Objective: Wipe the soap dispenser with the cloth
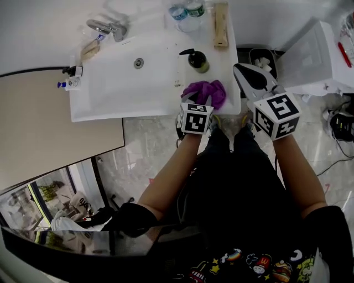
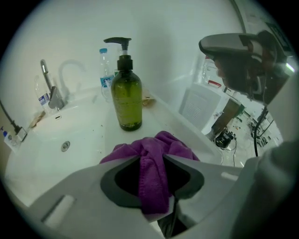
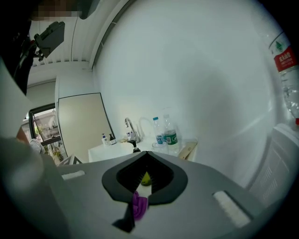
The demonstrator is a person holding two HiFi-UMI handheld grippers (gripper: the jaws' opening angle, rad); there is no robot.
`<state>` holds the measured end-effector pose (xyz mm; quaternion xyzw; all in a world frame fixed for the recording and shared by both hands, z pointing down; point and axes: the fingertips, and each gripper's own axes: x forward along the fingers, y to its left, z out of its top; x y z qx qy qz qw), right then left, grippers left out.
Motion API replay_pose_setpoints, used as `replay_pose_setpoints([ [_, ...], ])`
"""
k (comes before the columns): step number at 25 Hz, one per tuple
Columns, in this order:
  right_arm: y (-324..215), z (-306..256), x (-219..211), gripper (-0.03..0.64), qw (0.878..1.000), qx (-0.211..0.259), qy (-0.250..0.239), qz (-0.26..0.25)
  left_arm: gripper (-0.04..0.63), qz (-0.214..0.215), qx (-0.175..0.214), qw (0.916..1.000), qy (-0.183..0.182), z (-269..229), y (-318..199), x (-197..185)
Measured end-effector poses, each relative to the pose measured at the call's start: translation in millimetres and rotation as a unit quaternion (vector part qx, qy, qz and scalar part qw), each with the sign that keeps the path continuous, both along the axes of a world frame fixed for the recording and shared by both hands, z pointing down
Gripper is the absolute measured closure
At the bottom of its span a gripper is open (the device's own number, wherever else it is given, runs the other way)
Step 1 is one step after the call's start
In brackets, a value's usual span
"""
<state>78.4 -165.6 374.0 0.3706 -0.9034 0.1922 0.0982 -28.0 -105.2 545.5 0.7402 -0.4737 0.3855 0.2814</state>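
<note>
While edge-near, cloth in left gripper

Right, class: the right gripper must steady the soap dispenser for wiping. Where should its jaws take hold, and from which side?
Probably the round body of the soap dispenser, below its shoulder, coming level from the right. It stands upright, the pump neck is thin, the cloth lies in front, the sink to its left.

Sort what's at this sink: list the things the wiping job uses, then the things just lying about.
In use: soap dispenser; purple cloth, pinched in the left gripper.

Lying about: water bottles by the wall; faucet; small bottles at the far left.
</note>
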Motion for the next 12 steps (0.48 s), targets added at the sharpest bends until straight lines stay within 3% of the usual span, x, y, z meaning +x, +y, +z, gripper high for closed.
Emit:
replay_pose_setpoints([
  [5,-10,5,14,0.592,1.000,-0.008,-0.005,-0.003,0.491,0.014,-0.002,0.9999,0.006,-1,-5,5],
  [12,-11,3,13,0.592,1.000,-0.010,0.002,-0.014,0.511,-0.012,0.074,0.9970,0.021,-43,-17,-3],
])
